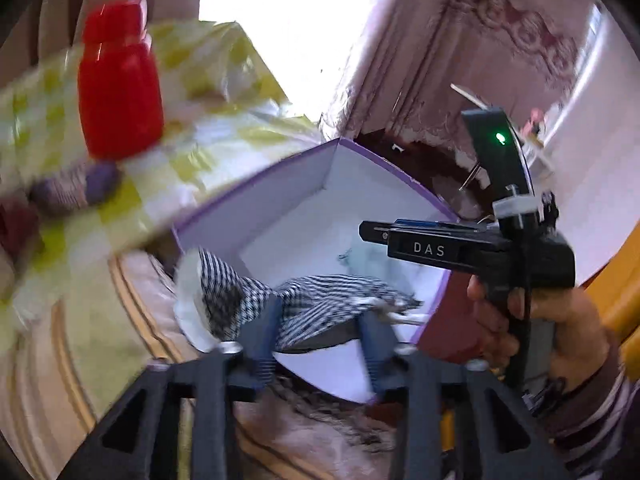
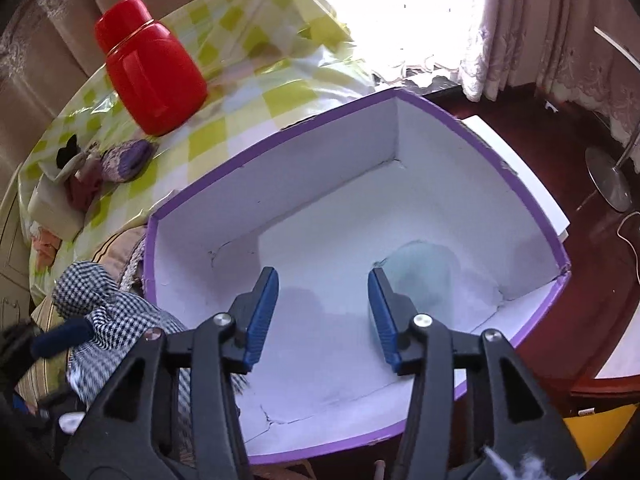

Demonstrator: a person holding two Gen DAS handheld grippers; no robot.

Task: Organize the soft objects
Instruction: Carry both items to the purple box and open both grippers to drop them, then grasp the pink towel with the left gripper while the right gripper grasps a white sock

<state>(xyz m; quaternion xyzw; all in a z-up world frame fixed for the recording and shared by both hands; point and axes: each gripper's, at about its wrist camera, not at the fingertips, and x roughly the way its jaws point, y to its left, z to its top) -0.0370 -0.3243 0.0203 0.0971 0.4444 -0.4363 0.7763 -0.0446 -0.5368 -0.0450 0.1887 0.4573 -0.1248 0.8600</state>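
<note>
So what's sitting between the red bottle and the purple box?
Bare checkered tablecloth, seen in the right wrist view: nothing lies between the red bottle and the purple box. The small soft things lie off to the side.

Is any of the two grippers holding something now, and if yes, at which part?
The right gripper is open over the box and holds nothing. The checked cloth lies between the left gripper's open fingers, over the box's rim; a grip does not show.

Looking down along the left gripper (image 1: 320, 330), jaws apart, a black-and-white checked cloth (image 1: 304, 300) draped between them across the near rim of a purple-edged white box (image 1: 280, 184). Beyond, blurred: a red bottle (image 1: 120, 88) standing on a yellow-checked tablecloth (image 1: 224, 80). At right, a hand (image 1: 560, 332) gripping the right gripper's black handle (image 1: 516, 248).
</note>
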